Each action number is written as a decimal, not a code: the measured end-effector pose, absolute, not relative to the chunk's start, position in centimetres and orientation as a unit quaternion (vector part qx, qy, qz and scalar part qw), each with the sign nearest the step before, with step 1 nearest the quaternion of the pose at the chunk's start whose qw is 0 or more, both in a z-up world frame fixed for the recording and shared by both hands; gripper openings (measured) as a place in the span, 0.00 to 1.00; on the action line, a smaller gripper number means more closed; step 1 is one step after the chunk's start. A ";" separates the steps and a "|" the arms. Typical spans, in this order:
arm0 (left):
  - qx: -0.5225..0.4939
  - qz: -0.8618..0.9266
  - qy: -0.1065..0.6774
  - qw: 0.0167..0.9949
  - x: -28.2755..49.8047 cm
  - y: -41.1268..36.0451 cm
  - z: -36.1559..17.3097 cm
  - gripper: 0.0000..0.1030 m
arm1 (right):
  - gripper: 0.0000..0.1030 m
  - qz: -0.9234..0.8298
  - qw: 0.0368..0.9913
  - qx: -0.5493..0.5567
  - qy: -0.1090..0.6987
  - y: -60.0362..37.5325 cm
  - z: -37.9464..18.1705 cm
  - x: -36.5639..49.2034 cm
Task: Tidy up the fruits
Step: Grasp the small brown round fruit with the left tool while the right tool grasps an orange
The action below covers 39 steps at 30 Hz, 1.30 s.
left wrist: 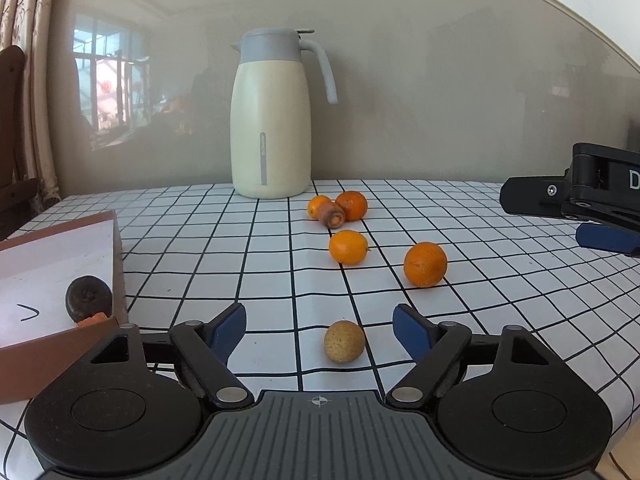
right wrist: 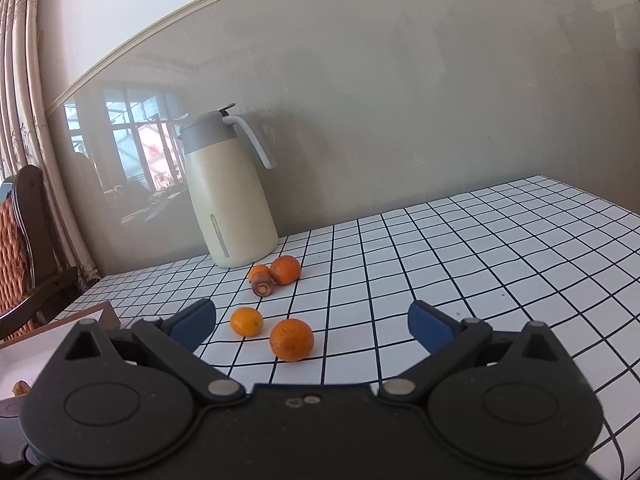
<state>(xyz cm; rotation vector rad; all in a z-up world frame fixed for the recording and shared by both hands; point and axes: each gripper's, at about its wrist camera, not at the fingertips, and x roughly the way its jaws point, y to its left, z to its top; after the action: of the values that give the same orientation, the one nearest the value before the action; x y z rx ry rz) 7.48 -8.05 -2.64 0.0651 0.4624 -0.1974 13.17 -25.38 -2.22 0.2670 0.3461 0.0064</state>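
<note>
Jaws of both grippers stood wide apart and held nothing. The left gripper (left wrist: 319, 328) hung low over the tabletop (left wrist: 500, 300), which was covered in a white cloth with a black grid. The right gripper (right wrist: 312, 326) hung over the same surface; in the left wrist view it entered from the right edge (left wrist: 592, 216), above the cloth.

A cream thermos jug (left wrist: 272, 120) with a grey lid and handle stood upright at the back of the tabletop, against the wall.

A shallow brown-walled box (left wrist: 118, 248) with a white floor lay at the left of the tabletop. Inside it, near the corner closest to the left gripper, sat a dark round fruit (left wrist: 88, 298), with an orange piece (left wrist: 94, 319) touching it from below; what that piece was could not be told.

Four oranges lay loose on the cloth. The nearest orange (left wrist: 425, 264) rested to the right, ahead of the left gripper's right finger. A smaller orange (left wrist: 348, 247) lay just beside it to the left, apart from it. Two further oranges sat near the jug's base: the rear right orange (left wrist: 352, 205) and the rear left orange (left wrist: 318, 207), with a carrot stub (left wrist: 333, 215) lying against both, cut end facing the camera.

A small tan round fruit (left wrist: 344, 341) lay between the left gripper's fingers, touching neither.
</note>
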 end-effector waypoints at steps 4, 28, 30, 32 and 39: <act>0.042 -0.104 0.237 0.965 7.7 -8.5 -3.0 0.59 | 0.92 0.006 0.975 0.121 0.186 -25.0 -2.6 13.8; 0.031 -0.092 0.254 0.962 9.7 -9.3 -4.7 0.25 | 0.48 0.018 0.957 0.097 0.272 -23.1 -5.4 20.3; 0.030 -0.092 0.254 0.962 9.7 -9.3 -4.7 0.25 | 0.45 0.018 0.956 0.099 0.276 -23.1 -5.5 20.8; 0.032 -0.093 0.254 0.962 9.8 -9.3 -4.8 0.25 | 0.45 0.015 0.955 0.104 0.278 -23.2 -5.6 21.1; 0.035 -0.093 0.252 0.963 9.6 -9.1 -4.7 0.25 | 0.34 0.022 0.951 0.113 0.288 -22.9 -6.1 22.2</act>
<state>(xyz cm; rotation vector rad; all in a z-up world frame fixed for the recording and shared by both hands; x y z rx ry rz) 9.60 -9.14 -4.73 0.0702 0.5105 -0.1883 22.23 -22.89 -6.07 0.2303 0.5851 0.0444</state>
